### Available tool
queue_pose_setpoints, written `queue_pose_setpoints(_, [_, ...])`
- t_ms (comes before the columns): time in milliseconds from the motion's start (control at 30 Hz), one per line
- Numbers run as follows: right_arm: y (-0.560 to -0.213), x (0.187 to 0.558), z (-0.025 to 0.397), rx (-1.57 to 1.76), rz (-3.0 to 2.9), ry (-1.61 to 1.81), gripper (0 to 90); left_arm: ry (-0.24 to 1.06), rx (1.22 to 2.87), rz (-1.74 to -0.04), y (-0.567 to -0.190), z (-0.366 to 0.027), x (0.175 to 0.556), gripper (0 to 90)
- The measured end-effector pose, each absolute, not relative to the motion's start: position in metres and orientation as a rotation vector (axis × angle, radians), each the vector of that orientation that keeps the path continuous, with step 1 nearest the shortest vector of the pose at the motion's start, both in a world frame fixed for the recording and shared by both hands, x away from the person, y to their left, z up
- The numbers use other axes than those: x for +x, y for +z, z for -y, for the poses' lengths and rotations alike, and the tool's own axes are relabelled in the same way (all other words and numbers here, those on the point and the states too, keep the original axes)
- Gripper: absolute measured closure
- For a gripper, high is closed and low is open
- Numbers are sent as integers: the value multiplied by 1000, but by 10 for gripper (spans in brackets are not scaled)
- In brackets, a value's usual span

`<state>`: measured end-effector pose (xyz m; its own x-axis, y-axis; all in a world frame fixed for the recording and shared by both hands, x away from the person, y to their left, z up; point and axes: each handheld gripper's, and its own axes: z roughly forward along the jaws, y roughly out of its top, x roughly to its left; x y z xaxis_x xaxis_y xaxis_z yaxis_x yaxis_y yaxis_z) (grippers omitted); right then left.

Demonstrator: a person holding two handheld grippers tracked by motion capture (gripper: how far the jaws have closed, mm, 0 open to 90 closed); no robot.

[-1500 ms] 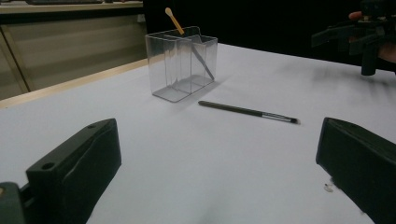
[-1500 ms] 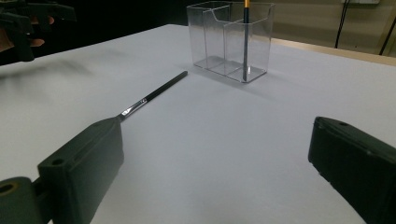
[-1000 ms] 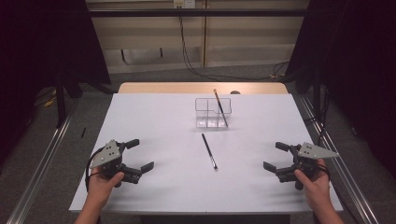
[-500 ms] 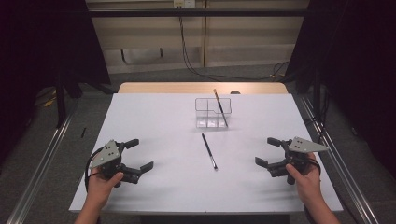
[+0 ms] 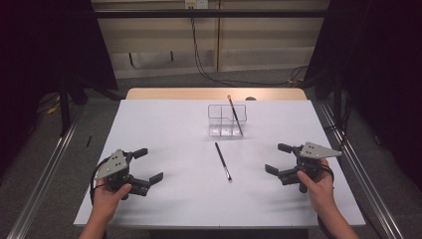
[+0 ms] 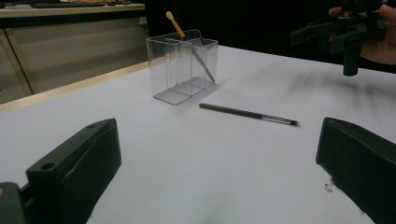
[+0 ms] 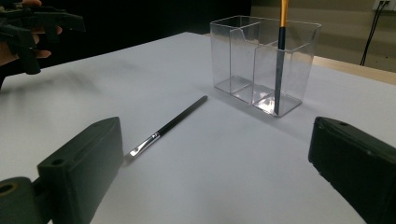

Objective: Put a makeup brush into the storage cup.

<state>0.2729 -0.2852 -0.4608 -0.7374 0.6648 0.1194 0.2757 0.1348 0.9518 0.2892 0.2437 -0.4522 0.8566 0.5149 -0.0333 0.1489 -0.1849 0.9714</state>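
With my right gripper (image 5: 278,158) jaws wide, I should straddle the loose brush (image 5: 223,161) mid-handle, square to it, before closing.

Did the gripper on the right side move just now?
Yes. The right gripper has slid inward over the white table, away from the table's right edge and toward the black brush lying flat. Its fingers are open.

A white table (image 5: 164,124) stands between black curtains (image 5: 45,55), facing beige wall panels (image 5: 159,35).
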Motion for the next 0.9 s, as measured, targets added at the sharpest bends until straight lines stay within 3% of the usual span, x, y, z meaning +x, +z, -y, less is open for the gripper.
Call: queue_pose_setpoints(900, [-460,290,257,885,-2115,1666,29,355,1755,-507,-452,-245,289,0])
